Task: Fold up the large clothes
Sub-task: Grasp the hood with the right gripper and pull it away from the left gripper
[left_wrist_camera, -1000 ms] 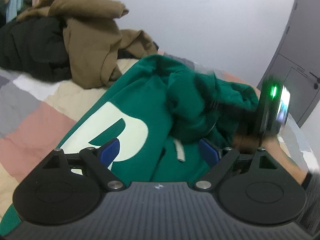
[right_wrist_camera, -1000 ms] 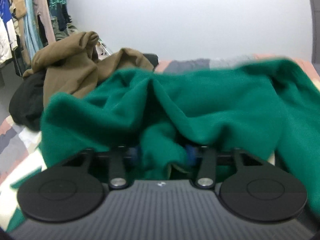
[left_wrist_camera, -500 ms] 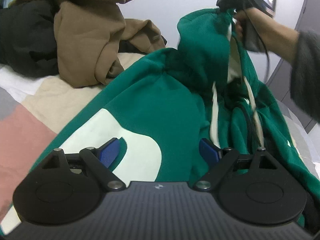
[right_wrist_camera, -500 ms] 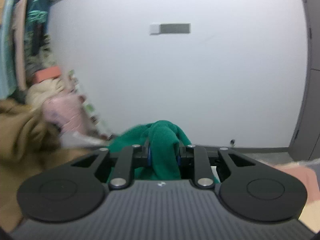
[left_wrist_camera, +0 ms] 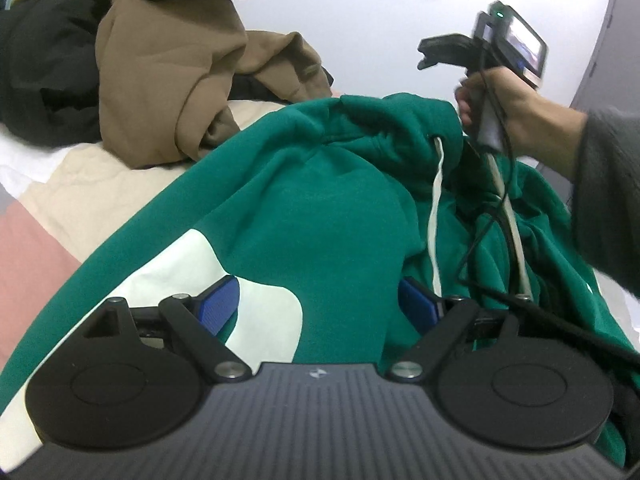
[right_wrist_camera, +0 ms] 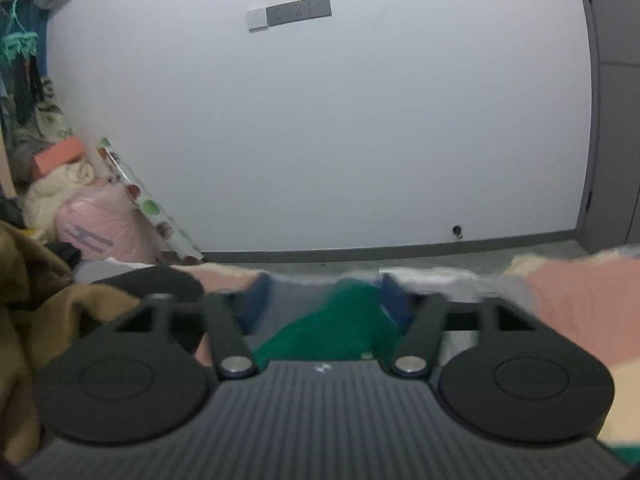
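A green hoodie (left_wrist_camera: 320, 216) with a big white print and white drawstrings (left_wrist_camera: 435, 208) lies spread on the patchwork bed cover (left_wrist_camera: 36, 256). My left gripper (left_wrist_camera: 319, 300) hovers low over its chest, open, its blue pads (left_wrist_camera: 220, 308) apart with only flat cloth below. A hand holds my right gripper (left_wrist_camera: 440, 50) above the slumped hood (left_wrist_camera: 400, 120). In the right wrist view the right gripper (right_wrist_camera: 322, 300) is opening; a fold of green cloth (right_wrist_camera: 340, 324) sits low between the jaws, with neither pad pressing on it.
A heap of brown clothing (left_wrist_camera: 168, 64) and a black garment (left_wrist_camera: 44, 80) lie at the bed's far left. A grey door (left_wrist_camera: 616, 48) stands at the right. A black cable (left_wrist_camera: 492, 216) trails over the hoodie. A pink bag (right_wrist_camera: 100, 228) rests against the white wall.
The right gripper carried the hood up and away, then let it go; the hood has dropped back onto the hoodie. The left gripper has sunk closer to the print.
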{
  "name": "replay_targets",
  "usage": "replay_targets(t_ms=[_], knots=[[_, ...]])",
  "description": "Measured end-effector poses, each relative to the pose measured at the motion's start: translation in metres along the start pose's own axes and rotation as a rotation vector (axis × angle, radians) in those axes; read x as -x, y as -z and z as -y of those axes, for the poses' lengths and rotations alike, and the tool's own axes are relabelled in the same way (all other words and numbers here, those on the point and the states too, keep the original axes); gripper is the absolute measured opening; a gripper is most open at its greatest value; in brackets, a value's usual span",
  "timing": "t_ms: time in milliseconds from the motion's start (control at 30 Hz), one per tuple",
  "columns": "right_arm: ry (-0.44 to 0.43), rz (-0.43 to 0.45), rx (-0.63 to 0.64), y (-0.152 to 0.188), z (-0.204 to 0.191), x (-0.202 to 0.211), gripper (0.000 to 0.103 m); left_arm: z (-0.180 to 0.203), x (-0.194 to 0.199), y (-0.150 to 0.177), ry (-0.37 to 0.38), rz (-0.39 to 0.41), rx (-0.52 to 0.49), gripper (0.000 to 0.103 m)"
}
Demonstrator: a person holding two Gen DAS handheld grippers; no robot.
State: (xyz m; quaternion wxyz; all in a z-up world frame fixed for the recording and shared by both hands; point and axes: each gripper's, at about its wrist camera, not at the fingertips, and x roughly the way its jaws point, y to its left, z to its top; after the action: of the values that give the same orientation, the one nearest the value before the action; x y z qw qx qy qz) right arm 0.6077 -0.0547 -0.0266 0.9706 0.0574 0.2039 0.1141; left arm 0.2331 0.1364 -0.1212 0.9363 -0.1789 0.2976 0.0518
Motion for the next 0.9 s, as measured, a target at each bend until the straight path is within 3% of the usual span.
replay_targets(t_ms=[267,533,667,800,900], knots=[[0.016,-0.049,-0.047,0.033,0.039,0.091,0.073,-0.001,0.027,-0.001,0.033,-0.019,0.036,0.089],[0.11,-0.058,0.001,0.066,0.093,0.223,0.073,0.006,0.076,0.002,0.11,-0.017,0.046,0.089],[0.136,-0.042,-0.029,0.078,0.116,0.28,0.073,0.019,0.103,0.01,0.082,-0.002,-0.04,0.09],[0.174,-0.043,-0.032,0.092,0.13,0.326,0.073,0.026,0.116,0.023,0.205,-0.113,-0.053,0.091],[0.207,-0.052,-0.014,0.094,0.137,0.348,0.073,0.041,0.133,0.04,0.219,-0.139,-0.126,0.091]])
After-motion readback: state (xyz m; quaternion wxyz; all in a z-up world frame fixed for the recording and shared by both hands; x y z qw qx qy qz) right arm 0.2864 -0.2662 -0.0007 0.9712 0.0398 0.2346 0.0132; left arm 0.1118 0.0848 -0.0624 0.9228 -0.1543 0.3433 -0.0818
